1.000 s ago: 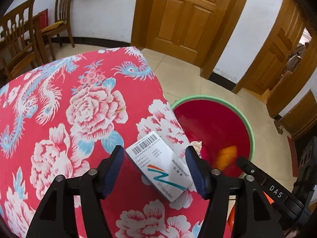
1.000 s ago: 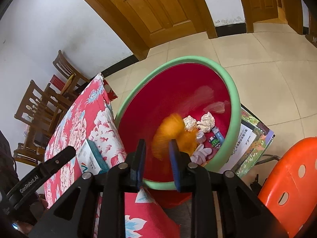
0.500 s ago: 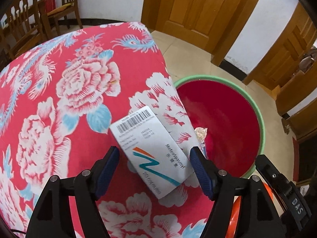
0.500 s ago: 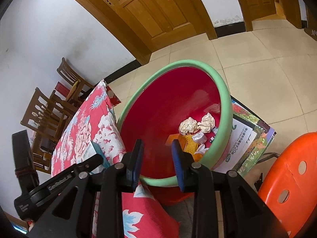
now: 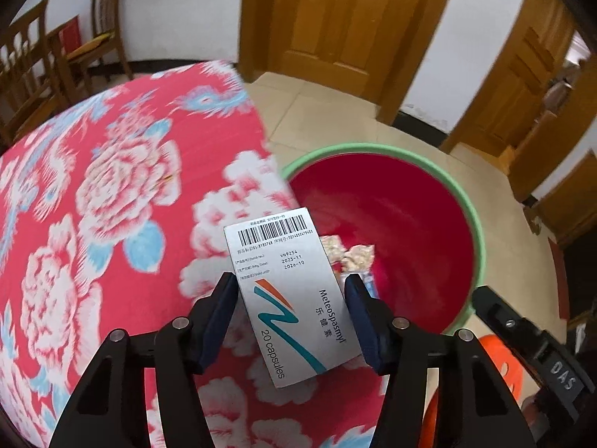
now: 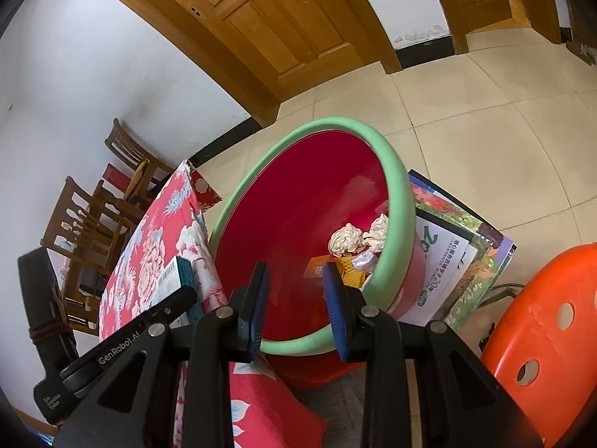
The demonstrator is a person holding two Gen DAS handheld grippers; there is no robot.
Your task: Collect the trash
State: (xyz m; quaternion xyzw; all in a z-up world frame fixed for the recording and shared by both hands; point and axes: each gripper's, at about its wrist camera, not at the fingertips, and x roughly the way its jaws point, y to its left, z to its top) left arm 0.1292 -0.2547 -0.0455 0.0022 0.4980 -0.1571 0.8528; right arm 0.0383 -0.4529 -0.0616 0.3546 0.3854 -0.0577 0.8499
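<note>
The medicine box [image 5: 289,295], a flat rectangular carton of smooth white card printed with a barcode, a teal and orange swoosh and "20 capsules", sits between the blue-padded fingers [image 5: 220,317] of the left tongs [image 5: 291,317]. The pads press against its two long sides, so the left tongs are closed on it, and the carton is tilted, its barcode end pointing forward. It is over the edge of the tabletop [image 5: 93,194], which is covered in a red cloth with large pink-white peonies and pale blue leaves. Just beside that edge stands the basin [image 5: 475,224], a round plastic tub, glossy red inside with a thick mint-green rim.

In the right wrist view the carton [image 6: 175,280] shows its teal side and barcode near the basin's rim [image 6: 399,194]. Inside the basin lie crumpled paper balls [image 6: 347,240], something orange and small wrappers. The right tongs [image 6: 296,306] stand over the basin's near rim with their ribbed blue pads apart and nothing between them. A glossy calendar [image 6: 444,261] lies under the basin on the tiled floor, next to an orange plastic stool [image 6: 541,336] with round holes.
</note>
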